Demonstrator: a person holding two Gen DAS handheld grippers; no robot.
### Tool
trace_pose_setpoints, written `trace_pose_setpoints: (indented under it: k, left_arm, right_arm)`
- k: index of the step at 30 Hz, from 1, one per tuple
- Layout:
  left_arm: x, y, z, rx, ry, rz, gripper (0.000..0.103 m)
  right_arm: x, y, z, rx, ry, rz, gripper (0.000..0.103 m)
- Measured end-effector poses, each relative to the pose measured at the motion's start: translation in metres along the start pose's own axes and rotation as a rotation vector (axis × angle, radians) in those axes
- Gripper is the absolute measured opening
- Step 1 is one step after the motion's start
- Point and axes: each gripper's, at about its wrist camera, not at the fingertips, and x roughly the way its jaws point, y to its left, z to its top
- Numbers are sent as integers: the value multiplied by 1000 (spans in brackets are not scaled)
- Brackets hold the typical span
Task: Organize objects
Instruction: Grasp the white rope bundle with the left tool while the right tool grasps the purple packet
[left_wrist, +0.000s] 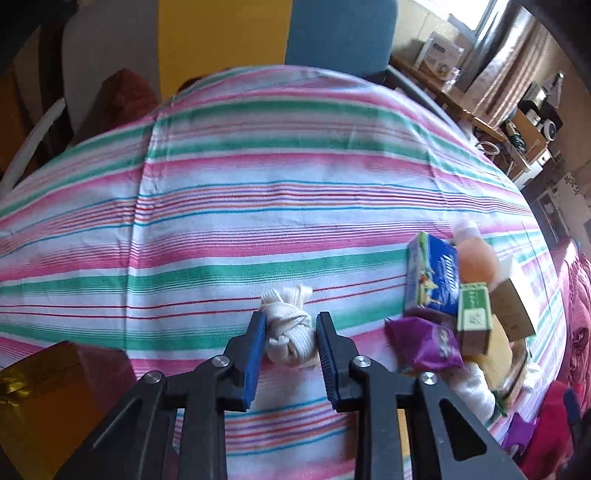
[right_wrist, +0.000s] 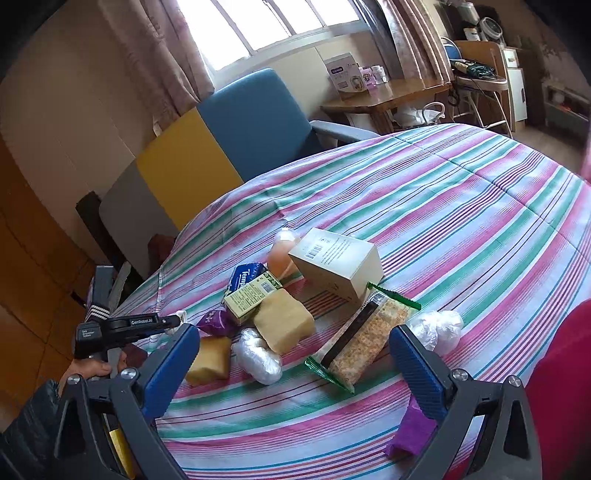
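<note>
No box, packet or wrapper on the striped tablecloth (left_wrist: 258, 206) shows its contents, apart from the clear-fronted cracker packet (right_wrist: 364, 341), where pale crackers fill the sleeve.

The left gripper (left_wrist: 290, 332) stands narrow, its blue pads either side of a knotted white cloth bundle (left_wrist: 288, 328); the left pad touches the bundle, but whether the right pad presses it is hard to tell. The bundle rests on the cloth right at the fingertips. To that gripper's right, near it, lies a heap: a blue box (left_wrist: 432, 273), a peach bottle (left_wrist: 476, 258), a small green box (left_wrist: 474, 308) and a purple packet (left_wrist: 424, 343).

The right gripper (right_wrist: 293, 341) gapes wide and holds nothing. Between and just ahead of its fingers lie the cracker packet, a tan block (right_wrist: 282, 319), a crinkled plastic wad (right_wrist: 256, 356) and a white carton (right_wrist: 336, 264) further ahead. A purple scrap (right_wrist: 410, 430) lies beside its right finger.
</note>
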Motion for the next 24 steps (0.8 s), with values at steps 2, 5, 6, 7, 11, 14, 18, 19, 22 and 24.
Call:
trace_pose_setpoints:
  k: [2,5,6,7,11,14,18,19,22,24]
  left_arm:
    - [-21,-3,-12,30,-34,-16,22]
    - [-55,-9,-28,92,-99,-37,23]
    - [-64,-10,-32,113,-115,-37,22]
    - [-68,-13,-31,133,-119,-42,22]
    - [-77,-15,-37,149,-120,-77,17]
    - [-88,-21,-45,156,-141,-117,17]
    - [-94,-26,-56,172,-143,-171,17]
    - [-95,-27,-59,175,-143,-182,17]
    - [-102,-28,-67,169,-148,-213,17]
    - [-107,-29,-71,168,-152,-226,17]
  right_arm:
    - [1,-2,1,9,14,2,103]
    - [4,-12,6,46,56,13,103]
    - [5,-16,7,60,74,13,103]
    - [5,-21,9,71,96,6,103]
    - [3,-31,18,54,193,-43,99]
    - [6,-26,18,-80,310,-117,99]
    - [23,-14,1,-352,536,-179,99]
    - [27,-12,-6,-411,596,-180,98]
    - [39,-9,-21,-531,711,-223,98]
    - [46,-9,-28,-590,756,-267,95]
